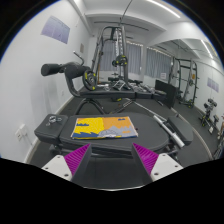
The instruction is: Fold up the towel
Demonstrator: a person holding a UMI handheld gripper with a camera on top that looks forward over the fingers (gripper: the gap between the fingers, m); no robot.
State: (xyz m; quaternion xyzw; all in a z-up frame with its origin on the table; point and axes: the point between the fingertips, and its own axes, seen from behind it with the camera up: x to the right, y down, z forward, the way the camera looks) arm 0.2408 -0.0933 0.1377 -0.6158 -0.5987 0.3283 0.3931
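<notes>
A yellow towel [103,126] with purple and white patches lies spread flat on a dark table [60,135], beyond my fingers. My gripper [111,160] hovers above the table's near part, short of the towel. The two magenta pads [72,160] stand wide apart with nothing between them. The gripper is open and empty.
This is a gym room. A weight machine with a black roller pad [58,70] and a yellow plate [88,77] stands behind the table on the left. A power rack [118,55] is at the back, and more racks [208,105] stand on the right.
</notes>
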